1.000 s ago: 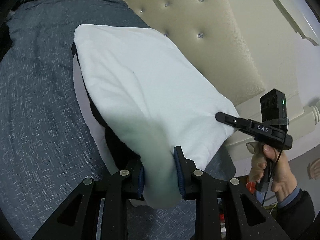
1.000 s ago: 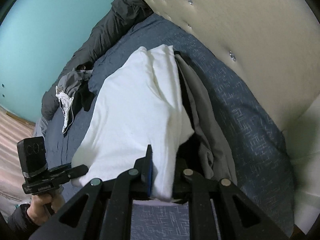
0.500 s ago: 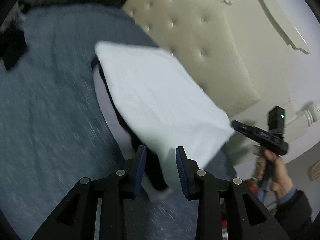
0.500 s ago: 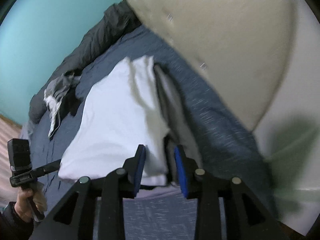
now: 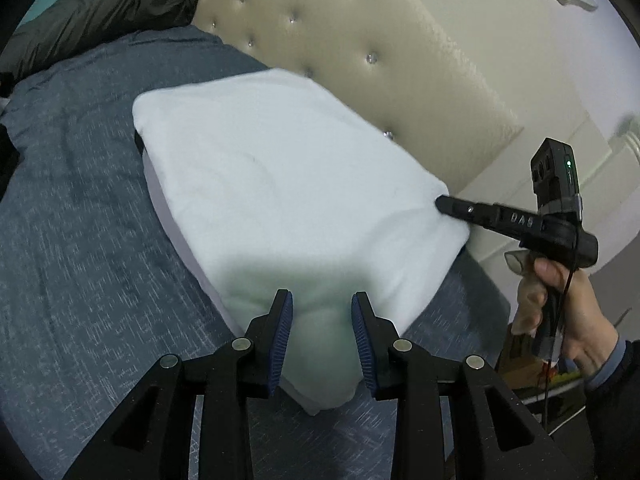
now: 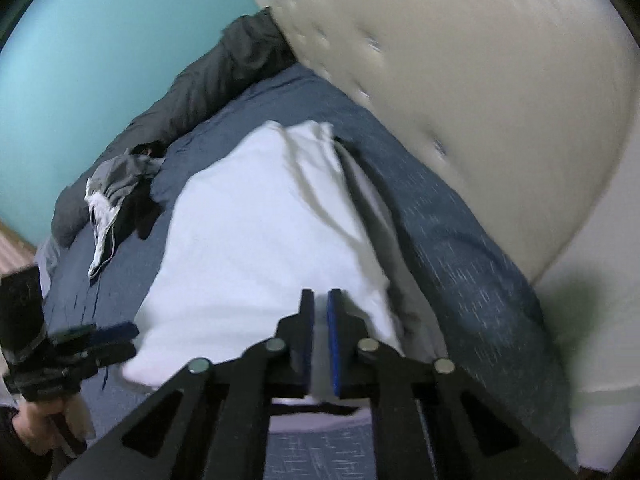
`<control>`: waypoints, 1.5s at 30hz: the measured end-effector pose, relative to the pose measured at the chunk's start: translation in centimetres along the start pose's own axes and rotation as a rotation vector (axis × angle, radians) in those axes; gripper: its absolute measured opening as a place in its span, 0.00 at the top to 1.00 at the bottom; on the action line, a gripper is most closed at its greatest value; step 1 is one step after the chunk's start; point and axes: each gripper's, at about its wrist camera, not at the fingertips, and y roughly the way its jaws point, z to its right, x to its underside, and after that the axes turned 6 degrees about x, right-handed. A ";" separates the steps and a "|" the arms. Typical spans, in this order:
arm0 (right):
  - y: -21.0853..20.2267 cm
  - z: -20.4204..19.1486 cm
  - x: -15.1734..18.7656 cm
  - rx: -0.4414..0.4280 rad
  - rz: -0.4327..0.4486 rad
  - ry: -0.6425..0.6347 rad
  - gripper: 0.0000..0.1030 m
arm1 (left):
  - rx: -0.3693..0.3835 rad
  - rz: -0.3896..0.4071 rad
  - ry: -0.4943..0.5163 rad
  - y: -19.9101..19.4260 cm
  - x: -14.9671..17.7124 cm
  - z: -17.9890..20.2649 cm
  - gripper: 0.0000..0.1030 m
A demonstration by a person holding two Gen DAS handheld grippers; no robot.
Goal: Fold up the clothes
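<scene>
Bed (image 5: 80, 240), covered in a blue-grey heathered sheet, is carrying the work; tufted cream headboard (image 5: 360, 40) is standing just behind. White garment (image 5: 280, 184) is lying on the bed as a thick folded slab over darker and pale layers of cloth, its far edge near the headboard; compared with half a second ago it is sitting flatter and squarer, no longer swinging through the air. Surface is looking smooth, with long soft creases visible from the right wrist view (image 6: 260, 240). Left tool (image 5: 322, 340) is gripping a bunched near corner of the white garment, cloth filling the gap between the blue pads, as it did a second ago. Right tool (image 6: 320, 344) is clenching the opposite near edge: its jaws have just been closing, now nearly together with a thin fold of white garment pinched between them. A loose grey-and-white pile of clothes (image 6: 116, 196) is lying well apart across the bed.
</scene>
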 end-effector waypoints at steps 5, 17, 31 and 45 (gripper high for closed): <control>0.2 2.3 1.3 -0.012 0.018 0.062 1.00 | -0.007 0.000 0.008 0.0 0.1 0.3 0.68; -3.9 -3.1 1.3 -0.030 0.113 0.036 0.98 | -0.020 0.031 -0.005 -2.0 -0.6 1.1 0.68; -1.5 -1.0 4.0 0.044 0.098 0.057 1.00 | -0.002 0.018 -0.031 -1.6 0.5 0.3 0.68; -2.4 2.3 4.1 0.192 0.172 0.125 1.00 | -0.003 0.021 -0.048 -2.0 0.5 0.3 0.68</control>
